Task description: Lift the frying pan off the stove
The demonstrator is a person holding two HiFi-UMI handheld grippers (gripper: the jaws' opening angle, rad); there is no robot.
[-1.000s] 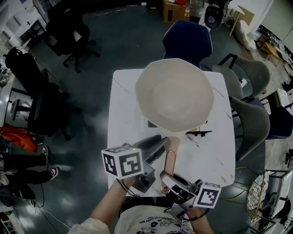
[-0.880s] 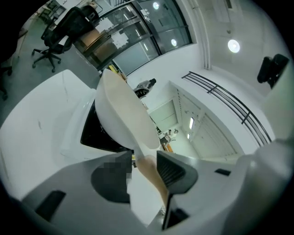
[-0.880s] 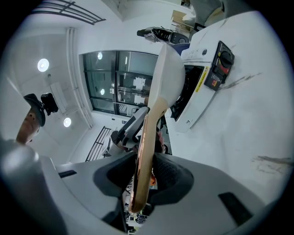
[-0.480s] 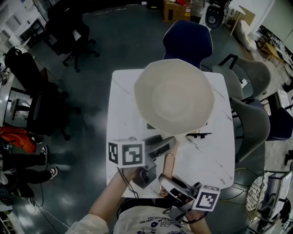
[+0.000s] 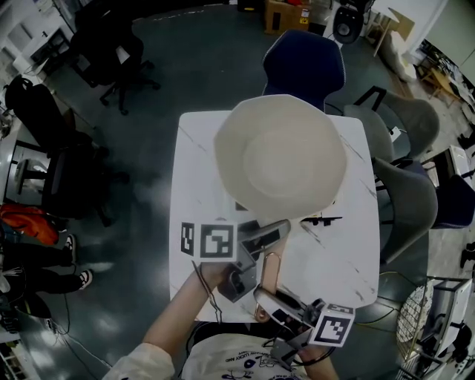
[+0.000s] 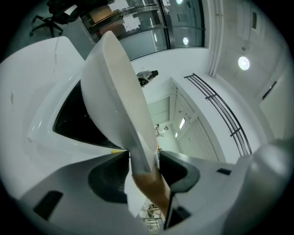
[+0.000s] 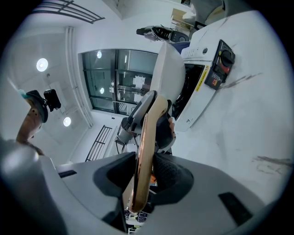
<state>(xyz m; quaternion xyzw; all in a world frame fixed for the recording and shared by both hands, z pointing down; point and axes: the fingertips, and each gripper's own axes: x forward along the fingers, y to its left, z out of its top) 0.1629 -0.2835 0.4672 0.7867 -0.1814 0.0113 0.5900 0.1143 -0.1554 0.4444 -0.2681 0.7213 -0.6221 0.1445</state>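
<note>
White tabletop (image 5: pixel 338 263): frying pan (image 5: pixel 280 157), handle (image 5: pixel 270 273) pointing back at me. Right gripper (image 7: pixel 144 176) clamps its end; left gripper (image 6: pixel 143 169), jaws just opening, loosely straddles it nearer the pan.

Setting: open lab or office workspace, not a home kitchen. Evidence: wheeled office chairs (image 5: pixel 111 48) upper left on a dark floor (image 5: pixel 200 67); white table (image 5: pixel 334 260) at centre carrying a portable stove (image 7: pixel 198 57); cardboard box (image 5: pixel 286 16) at top edge; glass partitions (image 7: pixel 117 80) in the right gripper view.

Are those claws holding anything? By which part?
The right gripper clamps the frying pan by its handle, near the end. The left gripper, jaws just opened, straddles the handle without pressing.
</note>
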